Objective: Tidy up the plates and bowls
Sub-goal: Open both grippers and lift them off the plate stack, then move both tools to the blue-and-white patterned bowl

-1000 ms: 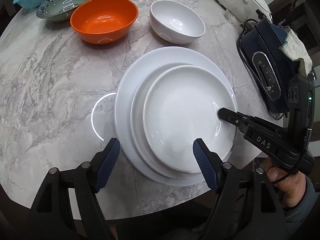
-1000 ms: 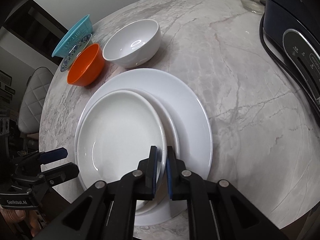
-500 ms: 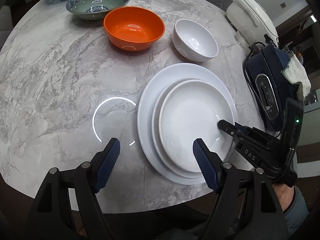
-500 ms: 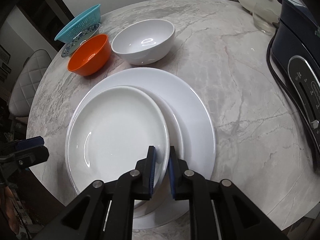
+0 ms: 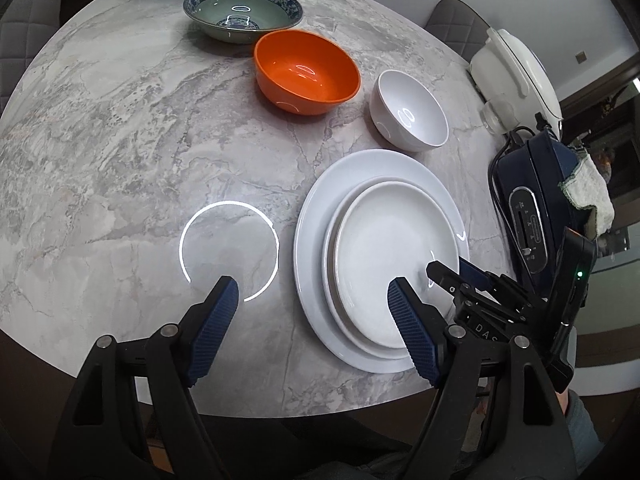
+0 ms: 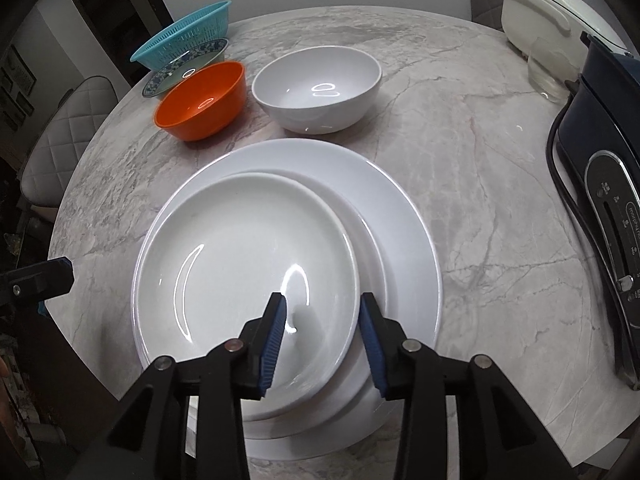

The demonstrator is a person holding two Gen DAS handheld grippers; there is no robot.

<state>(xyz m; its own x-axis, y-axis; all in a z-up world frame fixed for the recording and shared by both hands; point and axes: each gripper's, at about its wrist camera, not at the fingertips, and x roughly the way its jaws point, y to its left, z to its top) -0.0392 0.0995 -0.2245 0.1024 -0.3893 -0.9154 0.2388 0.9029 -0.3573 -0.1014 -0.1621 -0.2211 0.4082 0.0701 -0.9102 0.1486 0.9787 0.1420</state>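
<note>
Three white plates are stacked near the table's front edge: a small top plate [image 6: 240, 256] [image 5: 388, 248], a middle plate [image 6: 372, 248] and a large bottom plate [image 6: 400, 208] [image 5: 312, 216]. My right gripper [image 6: 322, 308] is open, its jaws astride the top plate's near right rim; it also shows in the left wrist view [image 5: 452, 270]. My left gripper [image 5: 312, 292] is open and empty, over the table left of the stack. Behind stand a white bowl [image 6: 318, 88] [image 5: 412, 120], an orange bowl [image 6: 202, 100] [image 5: 306, 70] and a blue-patterned bowl [image 5: 242, 10] [image 6: 184, 66].
A teal basket [image 6: 184, 38] sits at the far edge behind the patterned bowl. A dark blue appliance [image 6: 600, 184] with a cord, a glass [image 6: 550, 70] and a white cooker [image 6: 548, 8] line the right side. A chair [image 6: 52, 148] stands at the left.
My right gripper has opened and let go of the top plate's rim, which now rests on the stack. My left gripper has drawn back and left, away from the plates.
</note>
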